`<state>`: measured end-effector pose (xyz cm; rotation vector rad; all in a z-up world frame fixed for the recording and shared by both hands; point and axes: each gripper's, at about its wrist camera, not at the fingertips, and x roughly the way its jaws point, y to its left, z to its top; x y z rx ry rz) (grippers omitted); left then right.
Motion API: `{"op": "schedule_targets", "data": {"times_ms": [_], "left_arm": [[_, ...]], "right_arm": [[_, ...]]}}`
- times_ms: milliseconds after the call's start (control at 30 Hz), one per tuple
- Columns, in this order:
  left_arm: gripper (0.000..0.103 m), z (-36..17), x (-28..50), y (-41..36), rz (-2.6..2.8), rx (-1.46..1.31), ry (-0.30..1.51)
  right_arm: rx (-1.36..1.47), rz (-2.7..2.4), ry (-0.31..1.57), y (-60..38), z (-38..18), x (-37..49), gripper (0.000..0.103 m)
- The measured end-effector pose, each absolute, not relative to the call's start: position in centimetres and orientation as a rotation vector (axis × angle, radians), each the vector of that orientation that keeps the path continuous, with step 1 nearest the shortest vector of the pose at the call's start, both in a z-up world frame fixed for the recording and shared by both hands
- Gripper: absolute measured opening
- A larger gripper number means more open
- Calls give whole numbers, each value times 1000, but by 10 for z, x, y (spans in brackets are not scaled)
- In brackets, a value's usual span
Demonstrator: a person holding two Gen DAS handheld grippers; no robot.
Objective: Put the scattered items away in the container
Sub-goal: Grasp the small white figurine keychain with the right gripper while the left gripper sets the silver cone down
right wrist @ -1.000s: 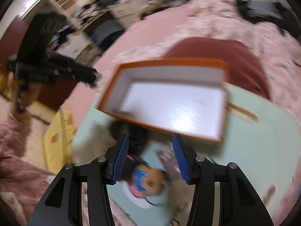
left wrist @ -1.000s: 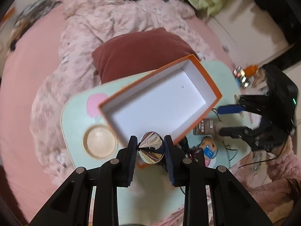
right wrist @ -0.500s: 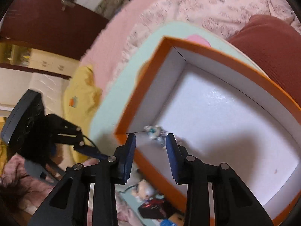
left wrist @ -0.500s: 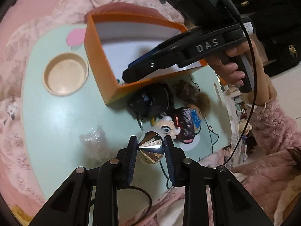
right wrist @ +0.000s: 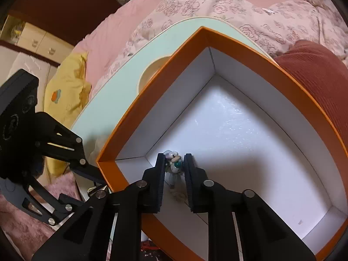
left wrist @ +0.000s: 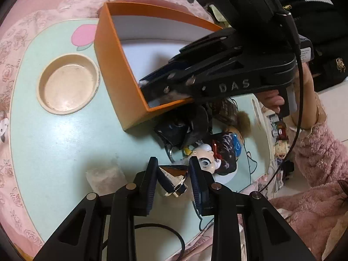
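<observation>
Closest to the left wrist camera, the left gripper [left wrist: 173,179] has its fingers [left wrist: 150,180] pinching a shiny faceted silver cone [left wrist: 173,179], held low over the mint-green desk [left wrist: 54,141]. Just left of it on the desk lies a small crumpled clear wrapper [left wrist: 104,177]. A little farther out sits a heap of scattered items: a big-eyed doll head [left wrist: 206,159], a dark patterned pouch [left wrist: 226,151], a black bundle [left wrist: 182,128] and a brown fuzzy ball [left wrist: 243,119]. Beyond the heap stands the orange box [left wrist: 115,82] with white inner walls, beside a round beige recess [left wrist: 68,83] in the desk. The right gripper [right wrist: 174,166] reaches down into the near corner of the orange box [right wrist: 250,50]; its fingers [right wrist: 159,174] are drawn close together, pinching a small pale figurine with a teal spot [right wrist: 174,164] just above the white floor. A hand in a pink fuzzy sleeve [left wrist: 322,152] holds that gripper. Farther back lie a dark red cushion [right wrist: 322,74], a pink floral quilt [right wrist: 217,6] and a yellow cushion [right wrist: 67,91].
</observation>
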<state>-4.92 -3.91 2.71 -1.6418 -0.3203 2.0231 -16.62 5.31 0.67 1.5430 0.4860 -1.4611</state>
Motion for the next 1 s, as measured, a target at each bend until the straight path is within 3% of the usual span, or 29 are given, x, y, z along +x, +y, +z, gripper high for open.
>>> {"op": "schedule_targets", "data": {"times_ms": [67,167,200,533,1000], "left_arm": [[31,29,-47,-38,2030,-1631,-318],[55,32,-44,-41,2063,-1606,-310],[58,34,-44,-42,2077,-1592,-307],[61,56,-55,-72,2110,-1435,-540],[63,60,-102,-65,2282,-1516,-385]], "right_arm": [[1517,-1497,459,61,11,-169,11],[1486,-1557,370,79,23,-178,11],[1469,-1576,325,86,31,-179,11],[1286,-1698,-9,171,107,-152,11],[1462,-1807,-141,205,29,-101,14]]}}
